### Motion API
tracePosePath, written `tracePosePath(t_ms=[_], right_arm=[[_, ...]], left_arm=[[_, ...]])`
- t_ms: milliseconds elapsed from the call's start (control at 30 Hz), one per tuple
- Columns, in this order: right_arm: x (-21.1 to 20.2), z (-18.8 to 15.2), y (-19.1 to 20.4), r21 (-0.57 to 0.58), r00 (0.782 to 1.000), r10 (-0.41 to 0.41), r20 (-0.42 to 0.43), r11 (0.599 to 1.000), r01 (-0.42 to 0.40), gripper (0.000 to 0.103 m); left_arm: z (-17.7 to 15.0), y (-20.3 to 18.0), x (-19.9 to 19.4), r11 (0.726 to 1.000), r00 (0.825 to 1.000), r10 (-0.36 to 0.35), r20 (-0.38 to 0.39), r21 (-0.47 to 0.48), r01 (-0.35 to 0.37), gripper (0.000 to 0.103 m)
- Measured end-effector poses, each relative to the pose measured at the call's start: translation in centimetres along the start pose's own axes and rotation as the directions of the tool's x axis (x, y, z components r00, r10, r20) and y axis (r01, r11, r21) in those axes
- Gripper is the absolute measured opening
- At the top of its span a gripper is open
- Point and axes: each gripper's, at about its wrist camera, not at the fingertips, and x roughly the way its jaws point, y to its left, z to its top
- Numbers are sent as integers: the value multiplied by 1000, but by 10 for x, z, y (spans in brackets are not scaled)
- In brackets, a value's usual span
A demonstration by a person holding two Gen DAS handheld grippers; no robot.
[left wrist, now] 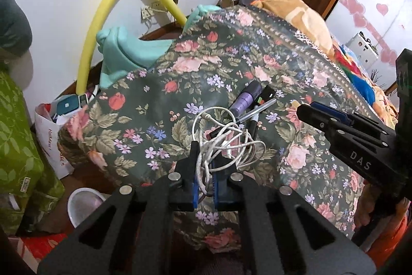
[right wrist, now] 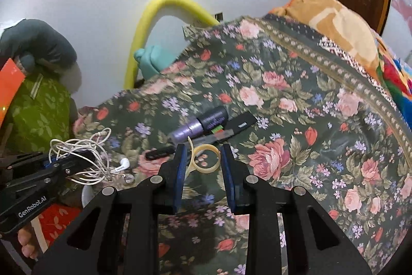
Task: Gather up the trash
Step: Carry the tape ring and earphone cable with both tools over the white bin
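Note:
A tangled white earphone cable (left wrist: 226, 143) hangs from my left gripper (left wrist: 207, 166), which is shut on its strands just above the floral bedspread (left wrist: 154, 99). In the right wrist view the same bundle (right wrist: 82, 159) dangles from the left gripper (right wrist: 74, 160), with an earbud (right wrist: 123, 164) hanging loose. My right gripper (right wrist: 203, 159) is shut on a thin yellowish tape ring (right wrist: 206, 159), lifted off the spread. It shows in the left wrist view as the right gripper (left wrist: 306, 110). A purple tube (right wrist: 200, 124), a clear pen (right wrist: 213, 137) and a black marker (right wrist: 159, 153) lie on the bed.
A white bin (left wrist: 85, 205) stands on the floor below the bed's edge, beside a white paper bag (left wrist: 54, 141) and a green leafy bag (left wrist: 18, 146). A yellow foam tube (left wrist: 103, 17) arches against the wall. Teal cloth (left wrist: 123, 53) and an orange blanket (left wrist: 296, 9) lie on the bed.

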Motion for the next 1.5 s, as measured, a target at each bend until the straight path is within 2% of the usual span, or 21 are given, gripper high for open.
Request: tracePosePath(t_ms=[433,867,1000,1267,1500], right_arm=[[-52,-5,70,-67,995,70,69,996,-65,24],[-65,-19,154,-160,988,140,66,979,-128,24],[-63,-24,183,-196,986,160,54,969,-147,24],[-47,-36,239,-254,978,210,-3,945,-204,24],[-14,-53,286,-301,964,242,-106,917,-263,24]], left_arm=[[-26,28,-66,999,996,43,76,-35,-41,7],[-76,114,-123,978,982,150,114,-165,-130,7],[-97,148,-135,962,974,198,106,-211,-173,7],[-135,210,-143,929,968,245,53,-298,-219,7],[-169,253,-129,900,964,265,-25,-353,-257,7]])
